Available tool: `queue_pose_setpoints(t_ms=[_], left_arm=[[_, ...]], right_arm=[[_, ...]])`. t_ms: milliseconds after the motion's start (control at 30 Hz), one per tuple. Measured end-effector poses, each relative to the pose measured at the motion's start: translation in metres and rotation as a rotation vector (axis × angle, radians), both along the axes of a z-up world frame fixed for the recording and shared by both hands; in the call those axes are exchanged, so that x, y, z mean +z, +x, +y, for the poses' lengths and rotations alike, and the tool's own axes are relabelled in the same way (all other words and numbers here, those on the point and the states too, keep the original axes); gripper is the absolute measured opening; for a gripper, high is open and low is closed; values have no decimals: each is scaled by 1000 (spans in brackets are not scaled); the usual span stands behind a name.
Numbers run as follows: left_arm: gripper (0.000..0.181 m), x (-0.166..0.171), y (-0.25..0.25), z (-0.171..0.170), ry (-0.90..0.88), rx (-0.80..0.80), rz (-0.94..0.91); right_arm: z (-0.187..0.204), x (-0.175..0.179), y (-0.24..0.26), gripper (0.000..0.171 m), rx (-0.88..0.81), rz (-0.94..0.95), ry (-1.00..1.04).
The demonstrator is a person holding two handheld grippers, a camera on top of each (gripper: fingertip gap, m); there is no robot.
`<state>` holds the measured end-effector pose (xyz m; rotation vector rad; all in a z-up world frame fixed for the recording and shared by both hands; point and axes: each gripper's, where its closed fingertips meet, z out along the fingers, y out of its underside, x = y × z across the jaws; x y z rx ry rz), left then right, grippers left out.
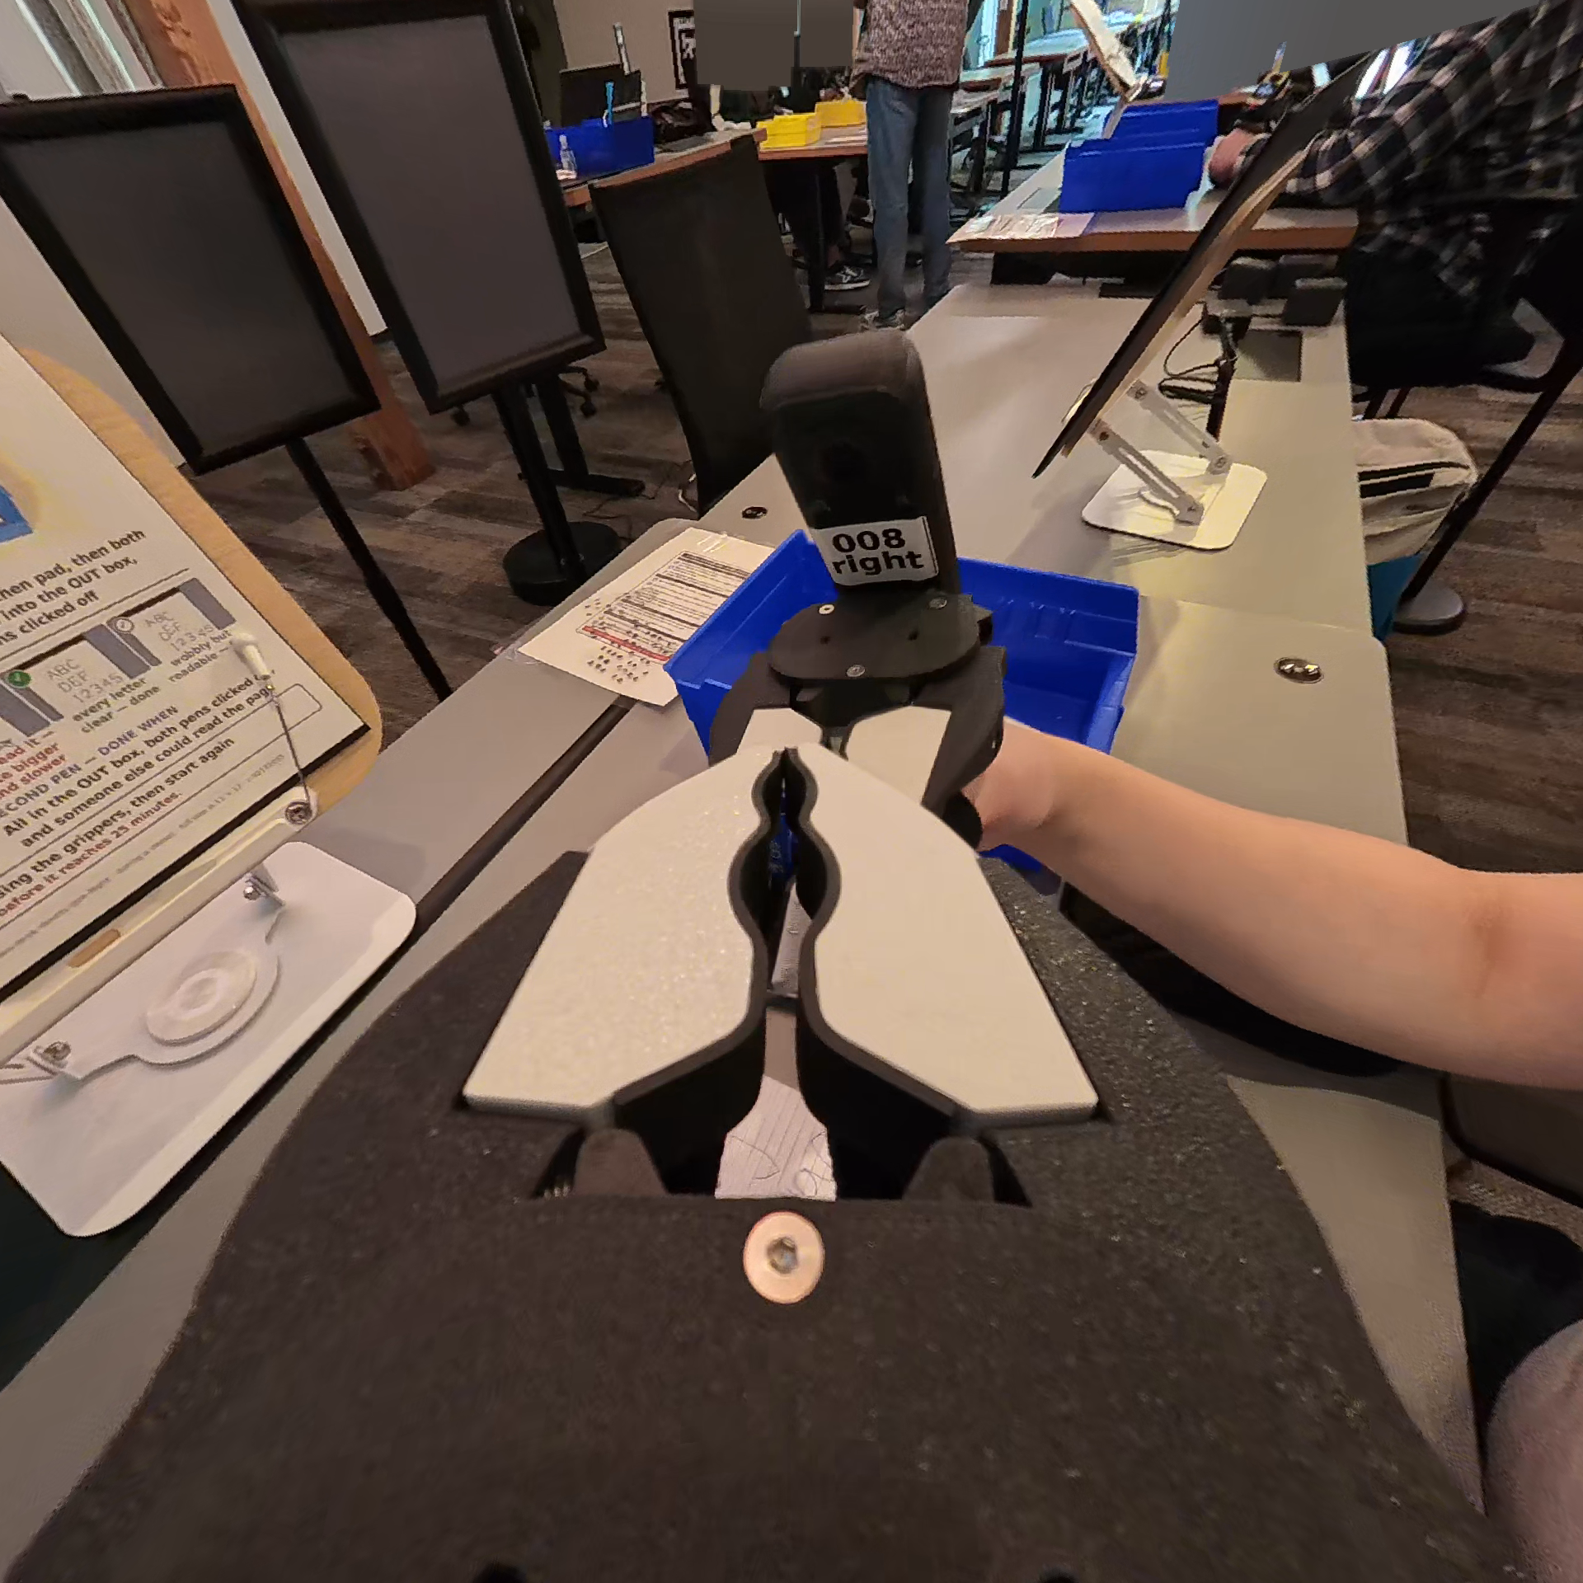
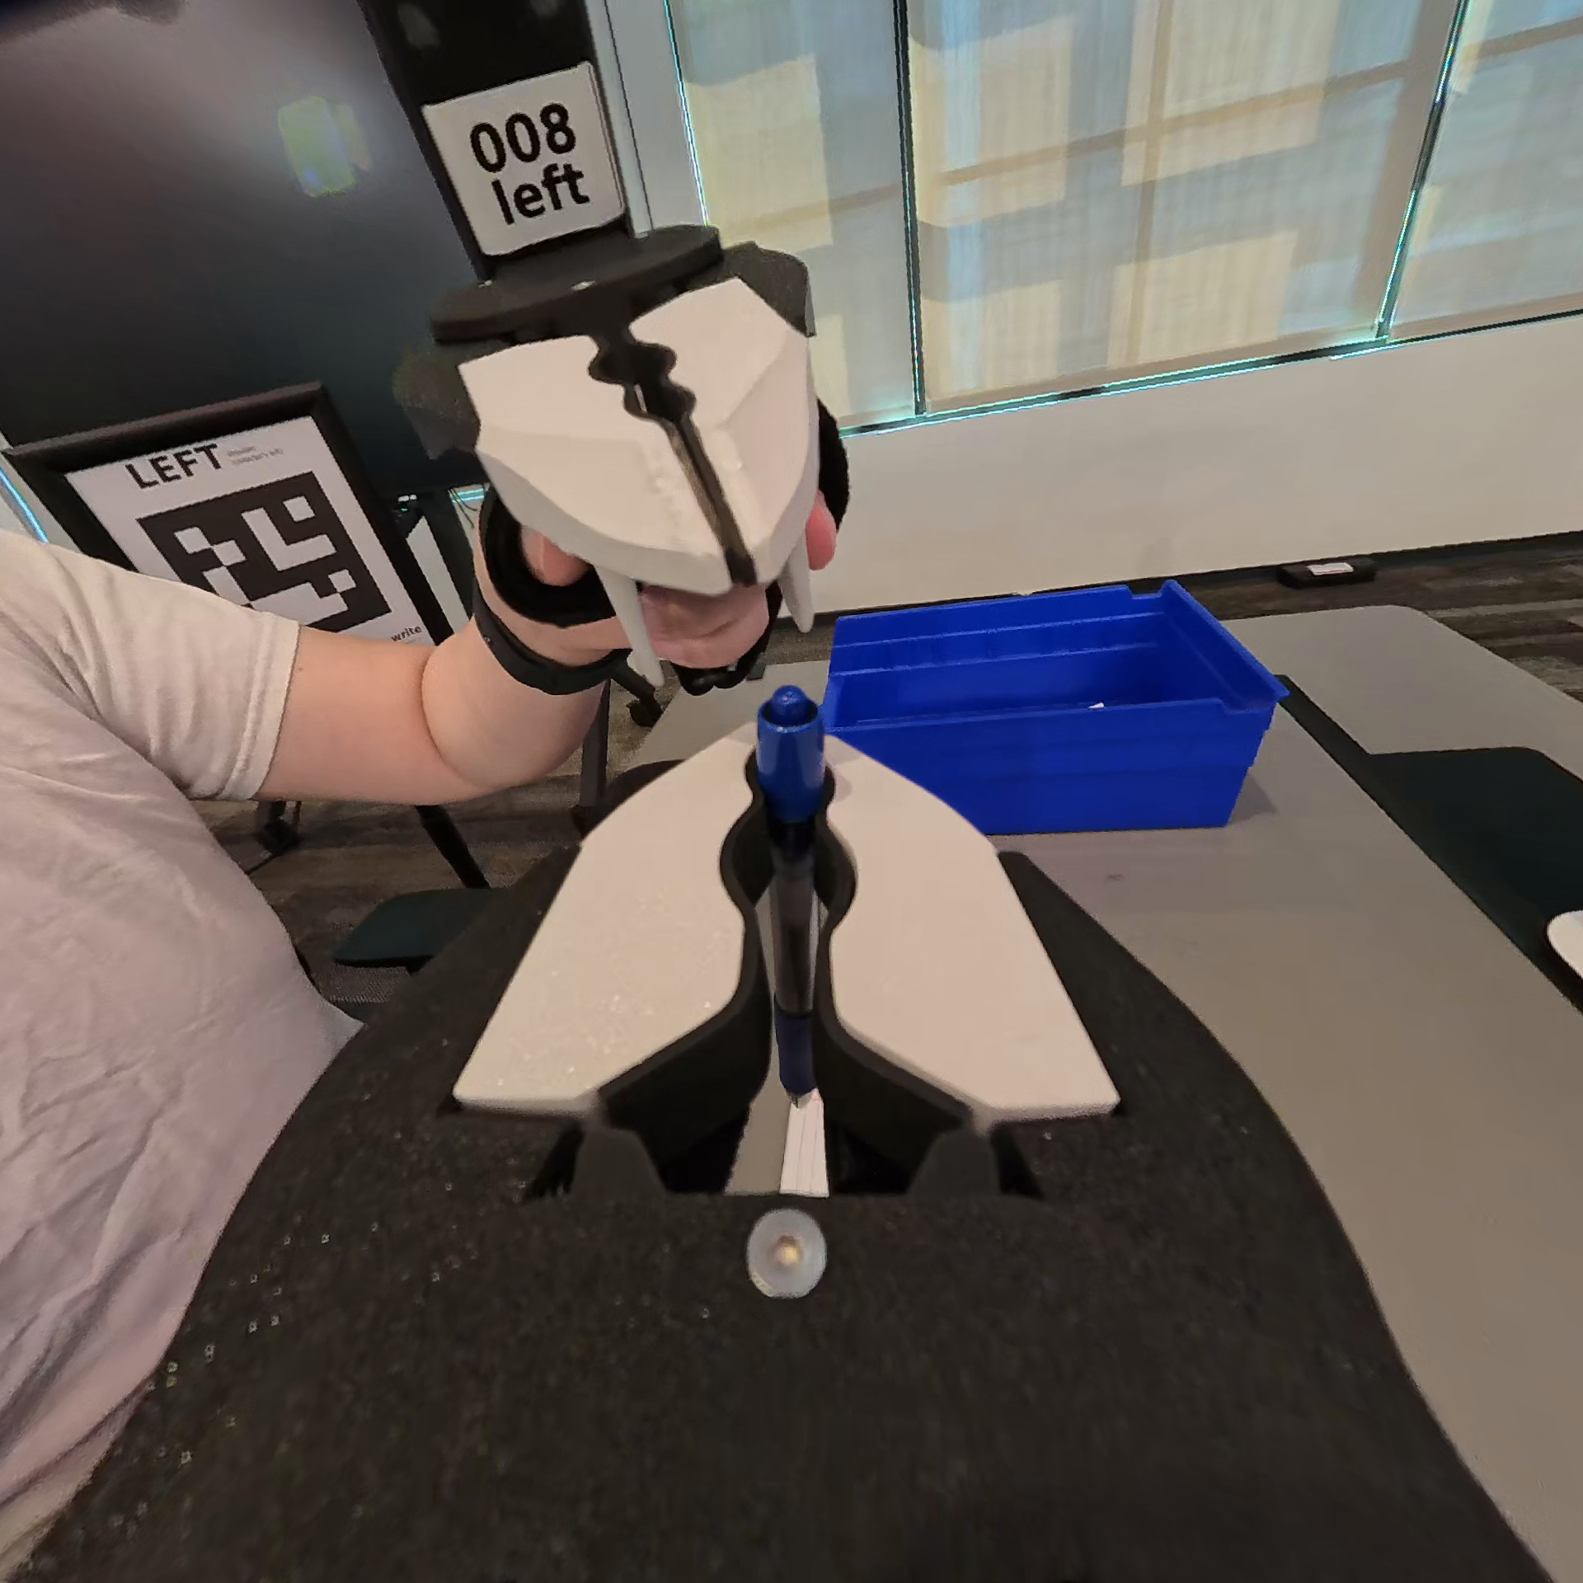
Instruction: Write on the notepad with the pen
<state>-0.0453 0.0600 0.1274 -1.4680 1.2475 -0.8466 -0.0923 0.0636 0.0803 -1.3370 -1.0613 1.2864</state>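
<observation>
My right gripper (image 2: 790,771) is shut on a blue pen (image 2: 792,899) that runs upright between its fingers. The blue clicker end (image 2: 788,711) sticks out past the tips, and the point rests on a white lined notepad (image 2: 805,1148) below. My left gripper (image 1: 786,758) is shut with nothing in it. In the right wrist view it (image 2: 719,548) hangs just above the pen's clicker end. Through the gap under the left fingers I see a strip of the notepad (image 1: 775,1148) with pen marks. The right gripper (image 1: 844,732) faces me in the left wrist view, partly hidden.
A blue bin (image 2: 1054,737) stands on the grey table (image 2: 1242,942) behind the grippers; it also shows in the left wrist view (image 1: 1071,651). An instruction board on a stand (image 1: 128,728) is at the left, with a printed sheet (image 1: 651,608) beyond. A tilted panel on a stand (image 1: 1173,480) stands farther back. Spacing between my two grippers at the tips: around 6 centimetres.
</observation>
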Motion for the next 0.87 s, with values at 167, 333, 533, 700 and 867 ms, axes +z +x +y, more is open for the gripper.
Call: queue_pose_setpoints(t_ms=[167, 333, 533, 700, 867], left_arm=[[0, -8, 0, 2, 7, 16, 24], [0, -10, -1, 6, -7, 28, 12], [0, -21, -3, 14, -23, 63, -4], [0, -28, -3, 18, -25, 85, -7], [0, -28, -4, 20, -17, 97, -28]], right_arm=[[3, -6, -4, 4, -23, -38, 5], [9, -11, -6, 4, -81, -78, 40], [20, -16, -6, 4, -157, -122, 53], [24, -19, -7, 4, -186, -138, 54], [26, -20, -5, 4, -201, -136, 52]])
